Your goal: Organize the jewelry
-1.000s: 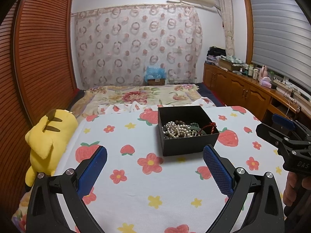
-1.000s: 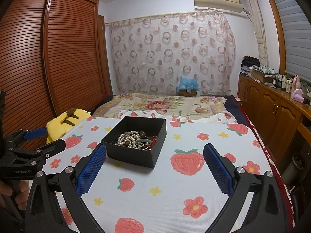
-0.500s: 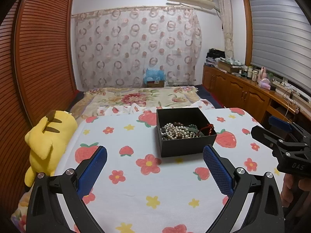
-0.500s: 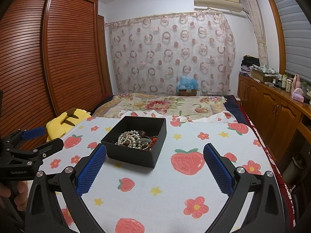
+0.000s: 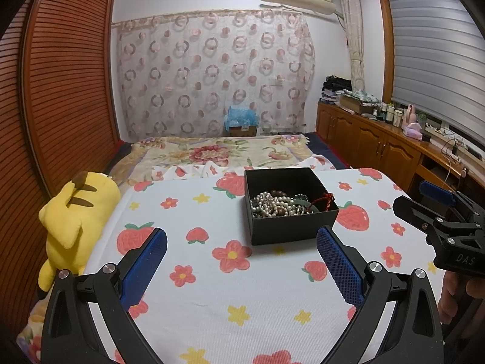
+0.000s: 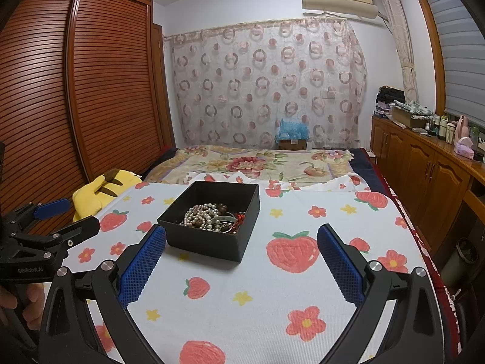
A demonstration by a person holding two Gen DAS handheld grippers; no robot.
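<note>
A black open box [image 5: 292,223] stands on the strawberry-print cloth [image 5: 212,288], also in the right wrist view [image 6: 212,242]. Inside lies a tangle of jewelry: a pearl necklace [image 5: 274,204], dark beads, a green piece and a red cord [image 5: 326,197]; the pearls also show in the right wrist view [image 6: 200,215]. My left gripper [image 5: 242,261] is open and empty, short of the box. My right gripper [image 6: 242,261] is open and empty, just near and right of the box. Each gripper shows at the other view's edge, the right one [image 5: 418,200] and the left one [image 6: 69,215].
A yellow plush toy [image 5: 75,212] lies at the cloth's left edge. A floral bedspread [image 5: 218,151] lies behind the cloth. A slatted wooden wardrobe [image 6: 75,106] stands left. Wooden cabinets [image 6: 424,176] with clutter run along the right wall.
Both views have shifted only slightly; the box sits a little lower in the left wrist view. Both grippers stay open and empty.
</note>
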